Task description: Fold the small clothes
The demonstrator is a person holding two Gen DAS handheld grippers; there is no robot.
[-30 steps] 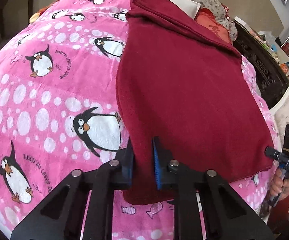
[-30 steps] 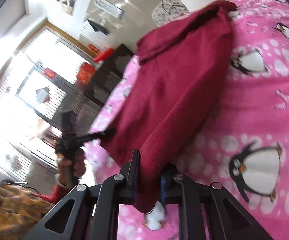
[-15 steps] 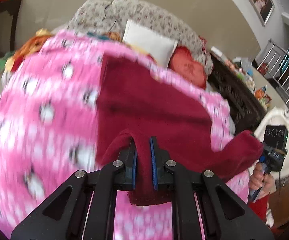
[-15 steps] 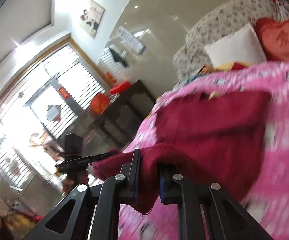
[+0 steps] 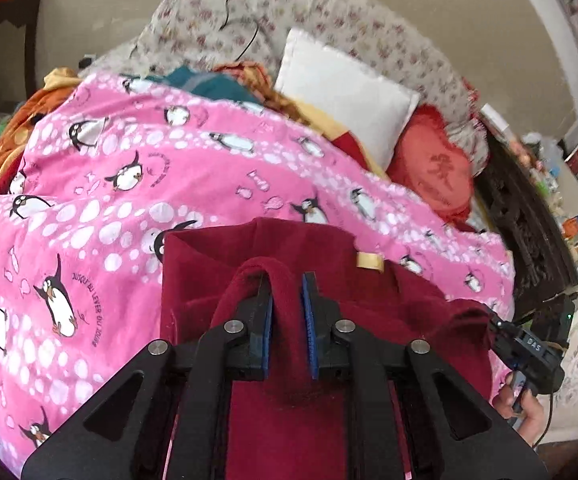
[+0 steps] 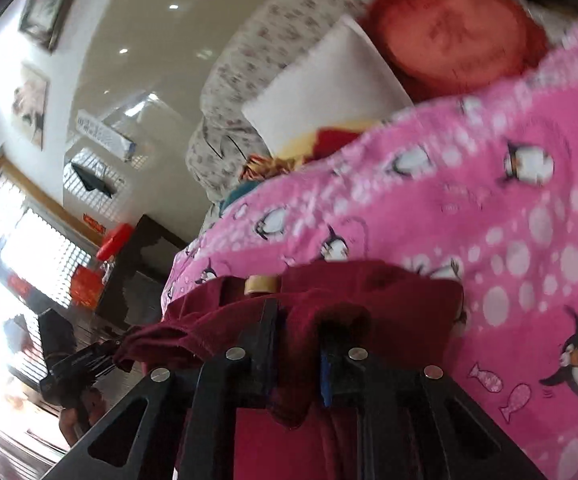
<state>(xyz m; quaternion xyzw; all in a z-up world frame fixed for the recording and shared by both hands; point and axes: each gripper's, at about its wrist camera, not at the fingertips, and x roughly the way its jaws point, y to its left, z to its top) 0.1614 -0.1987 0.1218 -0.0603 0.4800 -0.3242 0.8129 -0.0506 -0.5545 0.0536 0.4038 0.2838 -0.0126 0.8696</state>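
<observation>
Left tool clamped on a raised fold of the maroon garment; blue pads pressed into the cloth from both sides; right tool likewise closed on a bunched edge of the same garment, seen also off to the right of the left tool at. Garment gathered close in, draped over and just ahead of both tools, its far edge with a yellow tag lying on the pink penguin blanket of the bed. Long axis of the held edge running across from one tool to the other, sagging a little between them. Open blanket stretching ahead of both tools, toward the white pillow. Neither tool clearly nearer; likely next move a joint carry forward to lay the fold flat, keeping the edge taut.
</observation>
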